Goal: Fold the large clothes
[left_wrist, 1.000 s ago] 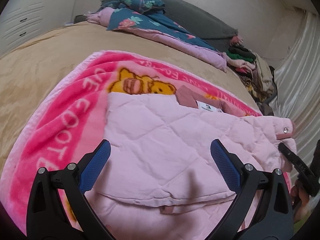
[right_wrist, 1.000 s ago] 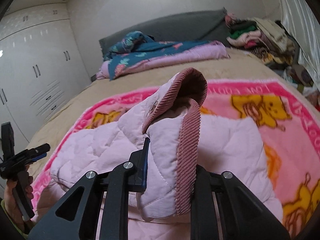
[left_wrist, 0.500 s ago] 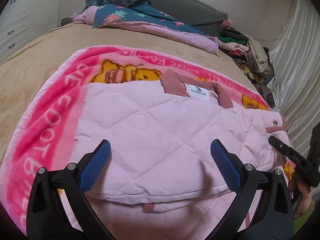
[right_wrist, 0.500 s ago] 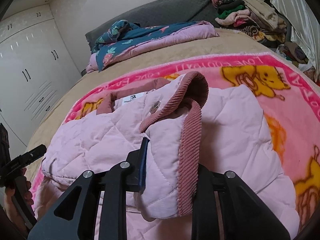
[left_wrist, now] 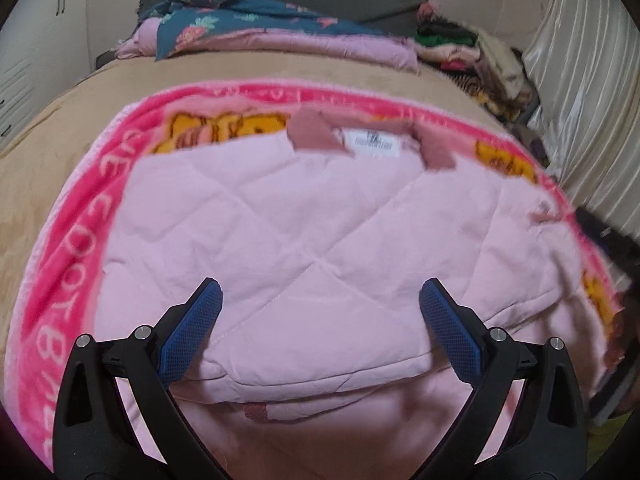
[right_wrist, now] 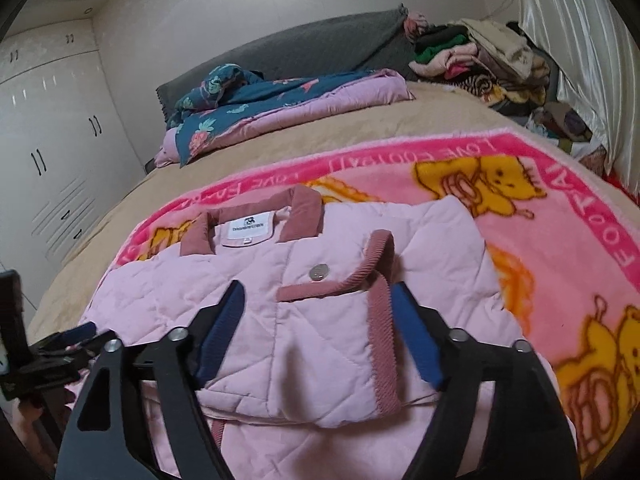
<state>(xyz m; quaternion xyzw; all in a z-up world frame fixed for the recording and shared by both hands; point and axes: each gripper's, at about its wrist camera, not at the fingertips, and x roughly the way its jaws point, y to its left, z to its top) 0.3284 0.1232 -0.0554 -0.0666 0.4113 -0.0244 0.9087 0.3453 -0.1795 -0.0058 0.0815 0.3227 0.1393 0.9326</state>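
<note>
1. The pink quilted jacket point(right_wrist: 320, 320) lies folded on a fleecy pink cartoon blanket point(right_wrist: 560, 248) spread over the tan bed point(right_wrist: 400, 128).
2. Its ribbed dusty-rose cuff point(right_wrist: 380, 320) lies between the right tongs point(right_wrist: 320, 336), whose jaws have just been opening and no longer grip it.
3. The left tongs point(left_wrist: 320, 320) gape wide above the diamond-stitched fabric, holding nothing.
</note>
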